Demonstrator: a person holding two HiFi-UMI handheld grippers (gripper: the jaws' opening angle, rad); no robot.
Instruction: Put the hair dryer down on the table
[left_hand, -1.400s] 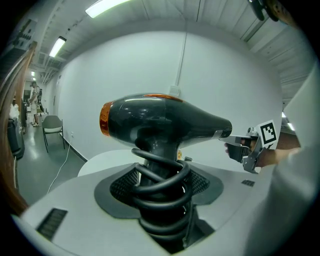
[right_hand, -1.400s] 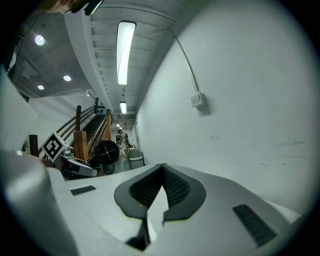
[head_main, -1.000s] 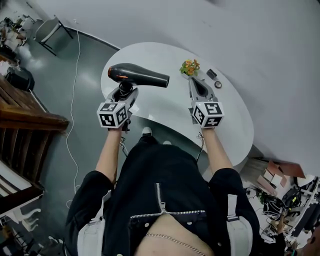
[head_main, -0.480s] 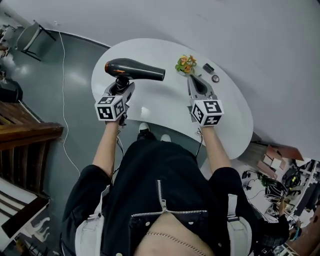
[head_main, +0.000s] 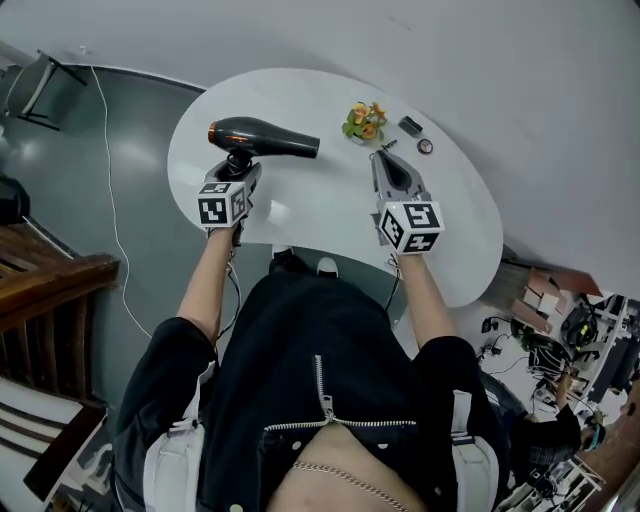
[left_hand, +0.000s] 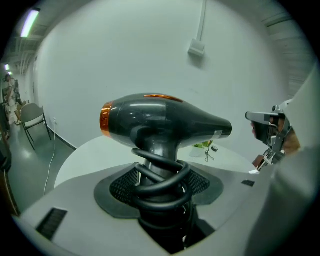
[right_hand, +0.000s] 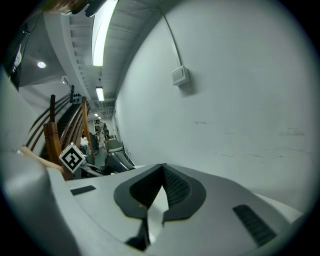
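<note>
A black hair dryer (head_main: 262, 138) with an orange band at its rear is held by its handle in my left gripper (head_main: 242, 168), over the left part of the white oval table (head_main: 330, 205). In the left gripper view the dryer's body (left_hand: 165, 120) lies level, nozzle to the right. Its cord is coiled round the handle (left_hand: 159, 176), and the left gripper (left_hand: 161, 200) is shut on that handle. My right gripper (head_main: 386, 155) hovers over the table's middle, shut with nothing in it. Its pads (right_hand: 172, 187) meet at the tip.
A small bunch of orange and green flowers (head_main: 362, 120) and two small dark items (head_main: 410, 126) (head_main: 426, 146) lie at the table's far side. A chair (head_main: 30, 85) and a white cable (head_main: 110, 200) are on the floor to the left. A plain wall is just beyond the table.
The head view has shifted. My left gripper has carried the dryer a little farther in over the table. The right gripper has kept its place, still shut.
</note>
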